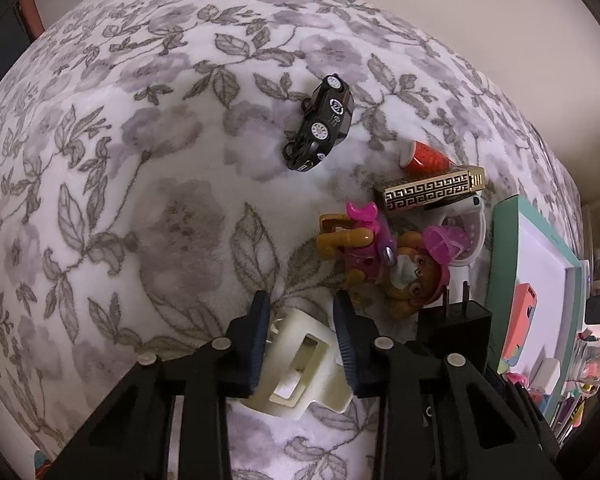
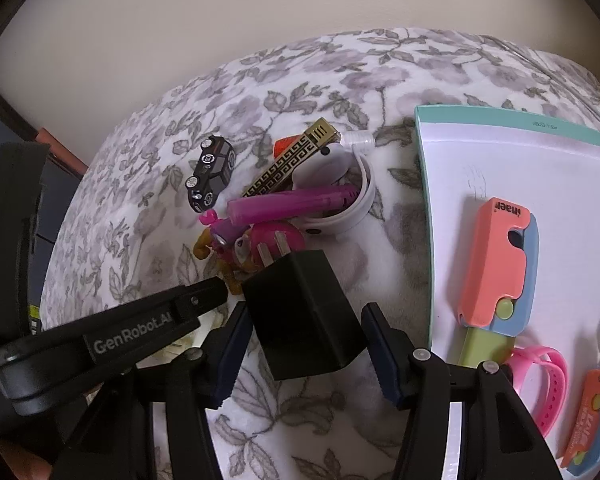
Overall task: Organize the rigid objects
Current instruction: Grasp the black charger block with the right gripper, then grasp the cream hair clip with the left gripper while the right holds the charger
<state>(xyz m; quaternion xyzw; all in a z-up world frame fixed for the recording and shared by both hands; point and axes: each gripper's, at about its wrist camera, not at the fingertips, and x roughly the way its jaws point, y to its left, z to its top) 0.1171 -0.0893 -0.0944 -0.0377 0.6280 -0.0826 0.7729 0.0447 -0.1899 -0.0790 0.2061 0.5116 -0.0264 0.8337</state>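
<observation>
My left gripper (image 1: 302,312) is open around a cream hair claw clip (image 1: 300,364) lying on the floral blanket; whether the fingers touch it I cannot tell. My right gripper (image 2: 306,320) is open around a black plug charger (image 2: 304,312), prongs pointing away; there is a gap on the right side. Beyond lie a pink and brown dog figure (image 1: 384,256), a gold patterned bar (image 1: 432,192), a black toy car (image 1: 324,124) and a red cup (image 1: 424,158). A teal-rimmed white tray (image 2: 424,184) at right holds a coral and blue folding toy (image 2: 496,264).
The tray also holds a pink strap (image 2: 544,384) and an orange and blue toy (image 2: 588,420). A white round case (image 2: 340,216) and a purple tube (image 2: 292,204) lie in the pile. The wall stands behind the bed. The left gripper's arm (image 2: 112,336) crosses the right wrist view.
</observation>
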